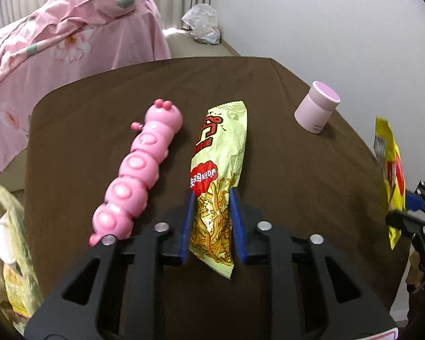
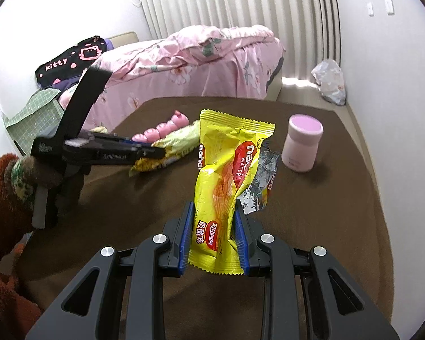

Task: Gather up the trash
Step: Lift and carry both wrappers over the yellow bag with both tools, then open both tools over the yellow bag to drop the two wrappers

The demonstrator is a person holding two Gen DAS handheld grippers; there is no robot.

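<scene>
A pale green noodle snack packet (image 1: pixel 221 147) lies lengthwise on the brown tablecloth (image 1: pixel 297 187). My left gripper (image 1: pixel 212 194) is shut on its near end, with a blue pad pressed against each side. In the right wrist view the left gripper (image 2: pixel 153 151) reaches in from the left, low over the table, with that packet (image 2: pixel 181 138) in its jaws. My right gripper (image 2: pixel 214 203) is shut on a crumpled yellow wafer wrapper (image 2: pixel 229 164) and holds it upright above the table. The same wrapper (image 1: pixel 391 170) shows at the right edge of the left wrist view.
A pink caterpillar toy (image 1: pixel 138 170) lies just left of the noodle packet. A pink jar (image 1: pixel 317 110) stands at the table's far right. A yellowish plastic bag (image 1: pixel 8 226) hangs at the table's left. Beyond are a pink-covered bed (image 1: pixel 56 42) and a white bag (image 1: pixel 202 22) on the floor.
</scene>
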